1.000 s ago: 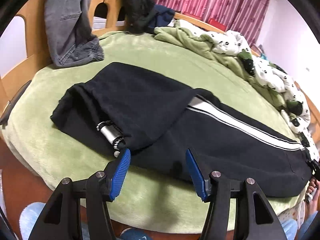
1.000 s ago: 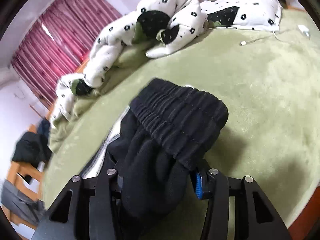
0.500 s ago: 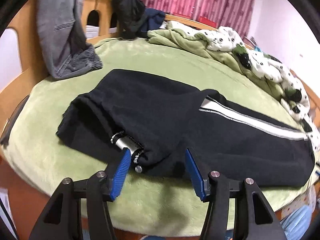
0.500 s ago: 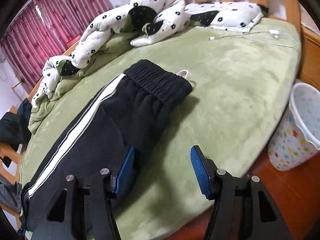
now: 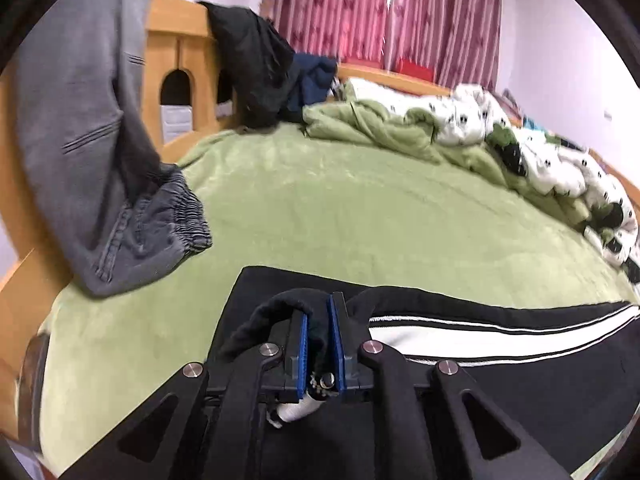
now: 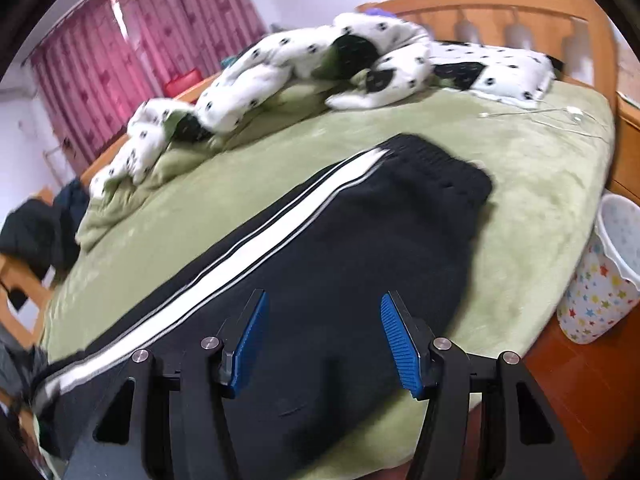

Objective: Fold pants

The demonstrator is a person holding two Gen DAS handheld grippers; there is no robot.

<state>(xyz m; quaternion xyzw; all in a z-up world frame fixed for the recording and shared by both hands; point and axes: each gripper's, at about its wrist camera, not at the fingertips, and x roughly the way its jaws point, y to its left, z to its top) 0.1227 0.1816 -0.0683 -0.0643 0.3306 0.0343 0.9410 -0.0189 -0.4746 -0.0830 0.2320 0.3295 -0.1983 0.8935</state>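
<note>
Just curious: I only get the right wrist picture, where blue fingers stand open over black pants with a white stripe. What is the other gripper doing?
Observer: The left gripper is shut on a bunched fold of the black pants.
Visitor: Is only cloth in there?
Observer: A pale cord end shows just behind its fingers; I cannot tell whether it is pinched too.
Visitor: And what lies beyond that gripper?
Observer: Grey trousers hang over the wooden bed frame, with their gathered cuff resting on the green blanket.
</note>
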